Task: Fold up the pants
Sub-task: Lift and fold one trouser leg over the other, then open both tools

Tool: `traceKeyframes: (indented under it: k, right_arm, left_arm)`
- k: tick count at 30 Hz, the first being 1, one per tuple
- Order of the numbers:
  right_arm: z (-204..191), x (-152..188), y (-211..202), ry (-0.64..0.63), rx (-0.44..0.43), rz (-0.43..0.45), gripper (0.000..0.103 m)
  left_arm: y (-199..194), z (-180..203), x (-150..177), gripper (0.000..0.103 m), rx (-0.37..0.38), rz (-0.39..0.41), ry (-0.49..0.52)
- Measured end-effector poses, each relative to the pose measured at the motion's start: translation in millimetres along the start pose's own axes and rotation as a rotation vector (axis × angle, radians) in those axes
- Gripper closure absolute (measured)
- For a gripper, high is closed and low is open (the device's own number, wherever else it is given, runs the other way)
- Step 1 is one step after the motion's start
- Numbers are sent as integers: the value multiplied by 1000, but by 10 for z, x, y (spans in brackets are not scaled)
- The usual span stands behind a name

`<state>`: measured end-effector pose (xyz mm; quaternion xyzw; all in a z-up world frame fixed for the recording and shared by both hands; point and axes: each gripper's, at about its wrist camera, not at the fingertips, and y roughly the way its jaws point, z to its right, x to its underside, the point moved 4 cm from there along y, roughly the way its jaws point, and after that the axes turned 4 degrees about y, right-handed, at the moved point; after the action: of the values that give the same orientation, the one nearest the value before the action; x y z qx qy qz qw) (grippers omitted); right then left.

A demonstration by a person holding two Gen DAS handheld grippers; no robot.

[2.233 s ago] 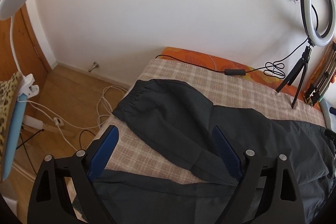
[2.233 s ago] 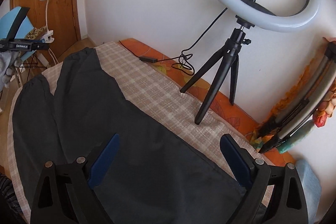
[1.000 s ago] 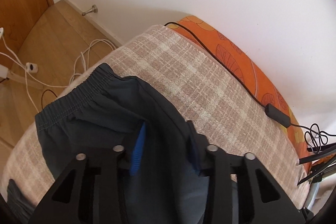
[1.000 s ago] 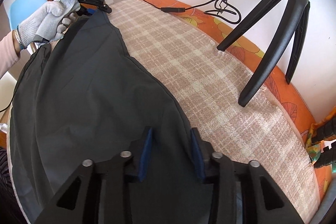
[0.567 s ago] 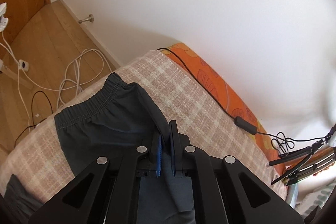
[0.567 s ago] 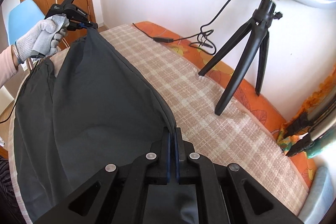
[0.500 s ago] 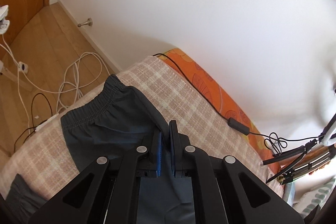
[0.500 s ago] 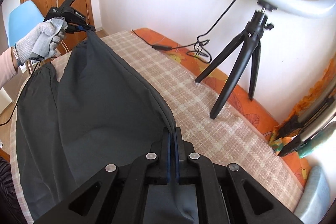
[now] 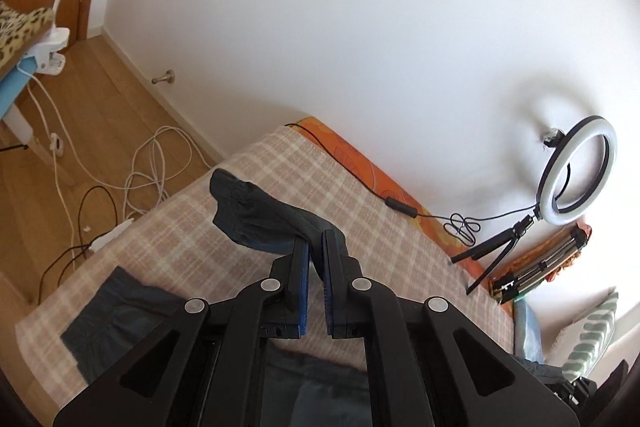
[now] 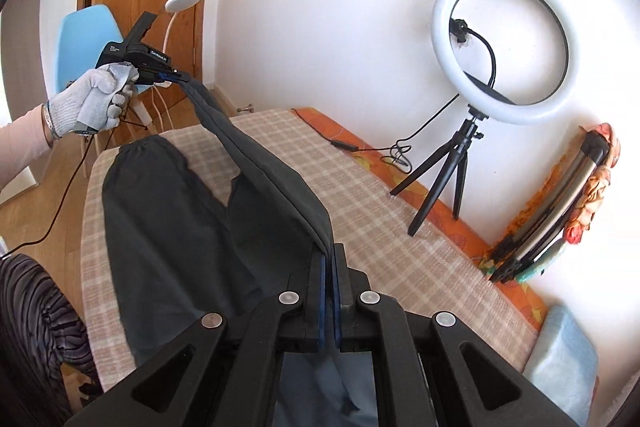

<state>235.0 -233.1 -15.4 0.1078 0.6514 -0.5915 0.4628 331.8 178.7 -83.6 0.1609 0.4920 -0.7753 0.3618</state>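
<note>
Now that both jaws have closed on the pants (image 10: 224, 227), far leg raised off the bed (image 10: 360, 211) toward its near edge; first lengthwise fold probably underway.

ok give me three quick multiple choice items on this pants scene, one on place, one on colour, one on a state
1. Where does the ring light stand?
A. on the floor
B. on the bed by the wall
C. on the chair

2. What colour are the pants?
A. dark grey
B. red
C. white

3. How is the right gripper?
A. wide open
B. shut on the pants
C. out of view

Key: B, its tripod feet rest on the checked cover; A, the fabric is dark grey; B, its pads pinch the lifted edge.
</note>
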Motion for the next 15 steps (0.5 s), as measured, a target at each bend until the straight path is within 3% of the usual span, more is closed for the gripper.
traceKeyframes:
  k: [4, 7, 15]
  right_arm:
    - [-375, 433, -28, -21, -40, -90, 103]
    - [-615, 784, -16, -32, -61, -168, 103]
    - [-751, 1435, 4, 42, -80, -326, 103]
  left_arm:
    - [-219, -251, 546, 98, -38, -34, 34]
    - [-293, -445, 960, 98, -29, -85, -5]
    - [-310, -706, 1644, 98, -2, -158, -48]
